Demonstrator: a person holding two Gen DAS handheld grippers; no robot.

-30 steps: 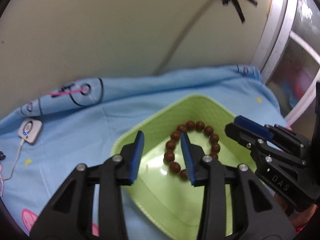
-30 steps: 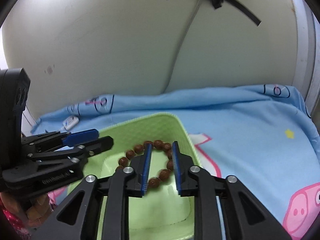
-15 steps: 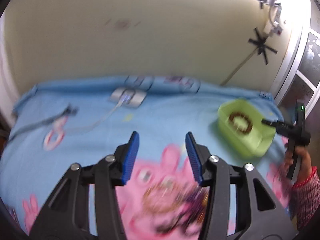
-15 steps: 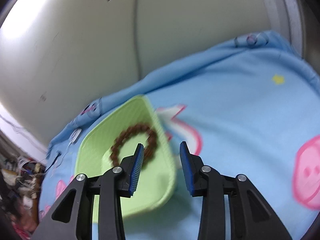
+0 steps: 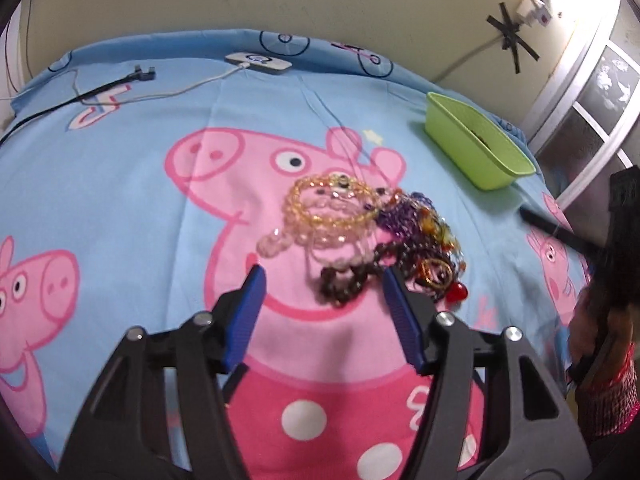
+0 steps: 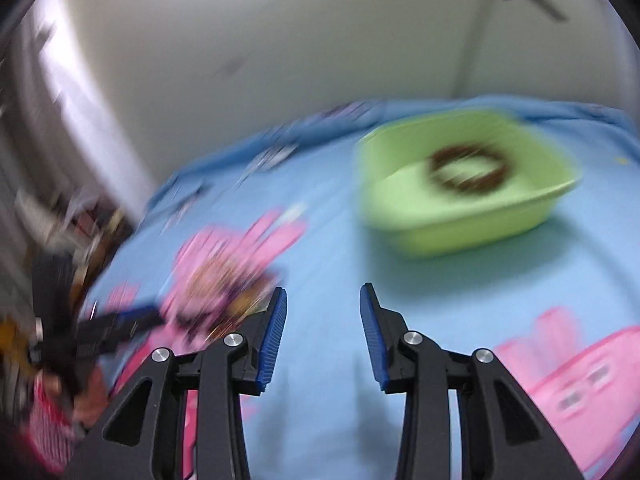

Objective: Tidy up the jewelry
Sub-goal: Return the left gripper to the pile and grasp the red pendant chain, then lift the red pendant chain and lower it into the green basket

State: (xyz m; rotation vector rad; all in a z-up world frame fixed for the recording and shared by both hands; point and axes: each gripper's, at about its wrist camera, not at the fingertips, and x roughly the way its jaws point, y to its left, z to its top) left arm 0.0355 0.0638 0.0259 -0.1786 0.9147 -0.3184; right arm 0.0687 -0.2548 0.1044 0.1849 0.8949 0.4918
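Observation:
A tangled pile of jewelry (image 5: 372, 236) lies on the Peppa Pig bedsheet: amber and pale pink bead bracelets, dark brown beads, purple beads, a red heart charm. My left gripper (image 5: 324, 300) is open and empty, just short of the pile's near edge. A green plastic tray (image 5: 476, 148) stands at the far right; in the right wrist view the tray (image 6: 400, 216) holds a brown bead bracelet (image 6: 468, 168). My right gripper (image 6: 323, 320) is open and empty over the sheet, in front of the tray. The pile (image 6: 224, 280) shows blurred at its left.
A white charger with cable (image 5: 258, 62) and a black cable (image 5: 108, 86) lie at the sheet's far edge by the wall. A window frame (image 5: 580, 92) stands at the right. The right gripper's body (image 5: 616, 240) and hand are at the right edge.
Both grippers pulled back from the green tray, leaving the brown bracelet in it. The left one swung to the jewelry pile and opened wider; the right one is swinging left, blurred.

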